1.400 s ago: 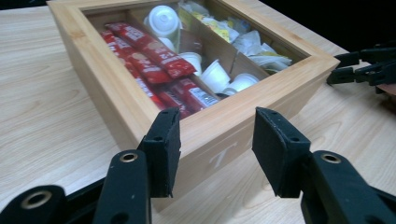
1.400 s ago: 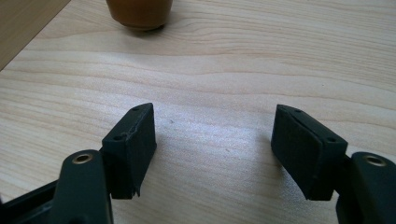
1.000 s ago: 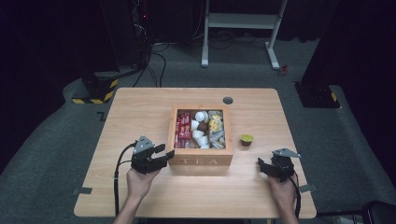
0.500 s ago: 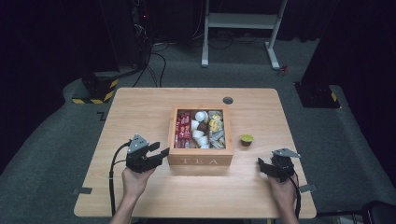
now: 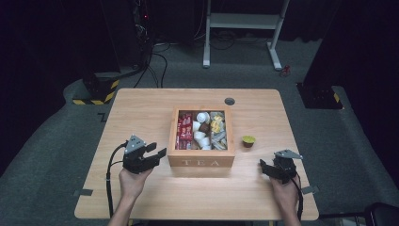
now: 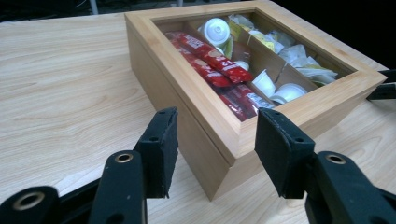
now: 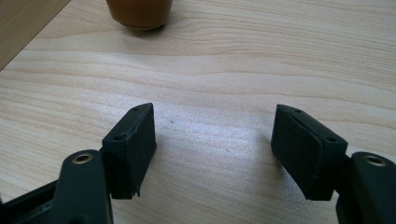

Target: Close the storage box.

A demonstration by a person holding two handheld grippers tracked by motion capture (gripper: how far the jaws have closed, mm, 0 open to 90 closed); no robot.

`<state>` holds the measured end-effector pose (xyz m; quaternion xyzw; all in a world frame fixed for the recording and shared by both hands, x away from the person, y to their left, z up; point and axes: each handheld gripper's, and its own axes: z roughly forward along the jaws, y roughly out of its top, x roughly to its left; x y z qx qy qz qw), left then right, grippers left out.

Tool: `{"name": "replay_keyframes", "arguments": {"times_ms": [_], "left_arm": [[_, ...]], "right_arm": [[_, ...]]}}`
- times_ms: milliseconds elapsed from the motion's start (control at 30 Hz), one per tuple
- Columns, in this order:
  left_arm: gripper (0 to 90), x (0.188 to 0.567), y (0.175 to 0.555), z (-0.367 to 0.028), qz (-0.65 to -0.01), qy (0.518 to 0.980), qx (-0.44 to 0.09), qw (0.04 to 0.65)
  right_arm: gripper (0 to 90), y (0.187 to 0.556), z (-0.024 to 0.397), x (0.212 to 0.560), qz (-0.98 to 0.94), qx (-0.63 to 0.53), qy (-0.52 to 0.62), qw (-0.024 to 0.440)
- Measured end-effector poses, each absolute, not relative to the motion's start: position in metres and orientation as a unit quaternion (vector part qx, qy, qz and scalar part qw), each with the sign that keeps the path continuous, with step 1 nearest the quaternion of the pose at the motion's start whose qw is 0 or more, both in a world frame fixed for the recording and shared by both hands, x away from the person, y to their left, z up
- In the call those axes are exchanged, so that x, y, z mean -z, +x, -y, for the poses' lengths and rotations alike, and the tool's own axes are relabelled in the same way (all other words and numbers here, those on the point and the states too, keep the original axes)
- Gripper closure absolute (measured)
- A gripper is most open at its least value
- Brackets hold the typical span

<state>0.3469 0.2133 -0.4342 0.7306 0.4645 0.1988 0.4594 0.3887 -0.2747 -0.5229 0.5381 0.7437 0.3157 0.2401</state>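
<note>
A wooden box marked TEA stands open at the table's middle. It holds red sachets, white cups and yellow packets in compartments. My left gripper hovers just left of the box's front left corner. Its jaws are open, and in the left gripper view that corner shows between the two pads, untouched. My right gripper rests low at the table's front right, open over bare wood. A small brown capsule with a yellow-green lid sits beyond it, right of the box.
A round cable hole lies behind the box. The table's front edge is close to both hands. Beyond the table stand a white desk frame and a yellow-and-black striped base on the floor.
My left gripper has drawn slightly to the left, a little off the box's corner. The right gripper has kept still.
</note>
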Motion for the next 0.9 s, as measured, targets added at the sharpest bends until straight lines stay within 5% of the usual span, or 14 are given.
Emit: {"name": "replay_keyframes", "arguments": {"times_ms": [900], "left_arm": [[45.0,0.447,0.346,-0.24,-0.509,0.709,-0.211,0.439]], "right_arm": [[30.7,0.389,0.275,0.523,-0.744,-0.316,0.538,0.24]]}}
